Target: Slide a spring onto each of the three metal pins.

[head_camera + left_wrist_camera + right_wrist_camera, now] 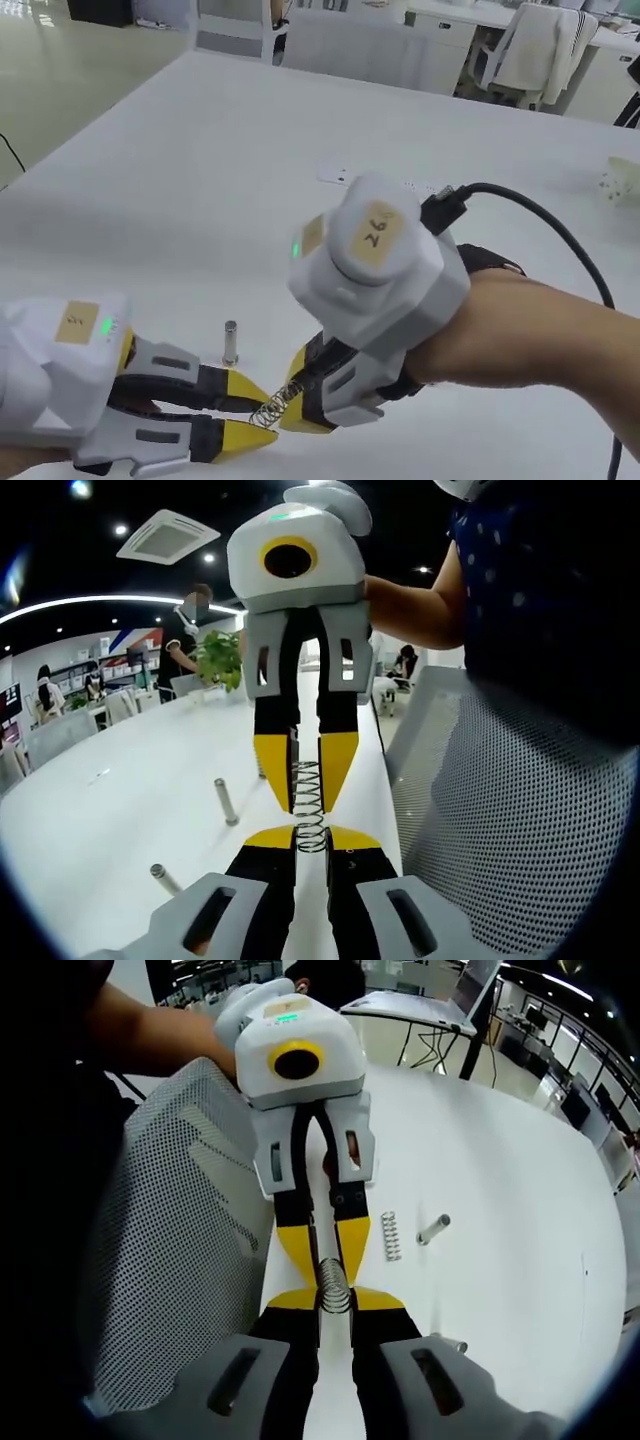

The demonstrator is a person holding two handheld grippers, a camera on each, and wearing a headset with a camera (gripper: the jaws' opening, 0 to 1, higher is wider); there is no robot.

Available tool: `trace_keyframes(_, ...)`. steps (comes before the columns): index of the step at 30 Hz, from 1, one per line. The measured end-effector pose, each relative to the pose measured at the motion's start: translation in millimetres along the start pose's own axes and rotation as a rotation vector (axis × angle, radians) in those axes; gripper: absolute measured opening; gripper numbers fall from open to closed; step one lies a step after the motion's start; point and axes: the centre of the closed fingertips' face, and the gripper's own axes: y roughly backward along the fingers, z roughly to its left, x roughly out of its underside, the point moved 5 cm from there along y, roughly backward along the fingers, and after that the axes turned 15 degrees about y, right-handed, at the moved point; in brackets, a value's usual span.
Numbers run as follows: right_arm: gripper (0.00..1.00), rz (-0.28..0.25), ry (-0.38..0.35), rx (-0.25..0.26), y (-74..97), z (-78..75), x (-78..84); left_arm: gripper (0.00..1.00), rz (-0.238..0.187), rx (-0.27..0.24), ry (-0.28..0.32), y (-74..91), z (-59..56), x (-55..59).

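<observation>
Steel spring (270, 407) stretches lengthwise between left hand-held gripper (252, 413) and right hand-held gripper (293, 393).

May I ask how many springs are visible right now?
2: one spring held between the left gripper and right gripper, a second spring lying on the table; others may be hidden.

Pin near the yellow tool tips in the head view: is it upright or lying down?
Upright. The pin stands on its end on the table, its long axis vertical and its flat top facing up.
</observation>
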Motion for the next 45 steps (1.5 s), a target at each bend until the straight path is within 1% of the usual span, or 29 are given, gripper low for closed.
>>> trace_keyframes(9, 0.08, 0.016, 0.023, -0.009, 0.4, 1.2, -3.1, 0.03, 0.012, 0.009, -0.005, -2.0, -1.3, -1.0)
trace_keyframes(20, 0.08, 0.024, 0.035, -0.014, -0.7, 2.7, -4.7, 0.03, 0.021, 0.010, -0.008, -3.7, -2.5, -0.1)
trace_keyframes(37, 0.08, 0.022, 0.050, -0.016, -3.5, 2.4, -10.1, 0.03, 0.022, 0.014, -0.004, -4.9, -1.6, 1.1)
trace_keyframes(45, 0.08, 0.029, 0.048, -0.015, -3.5, 2.1, -8.9, 0.05, 0.020, 0.013, 0.001, -5.0, -1.2, 1.7)
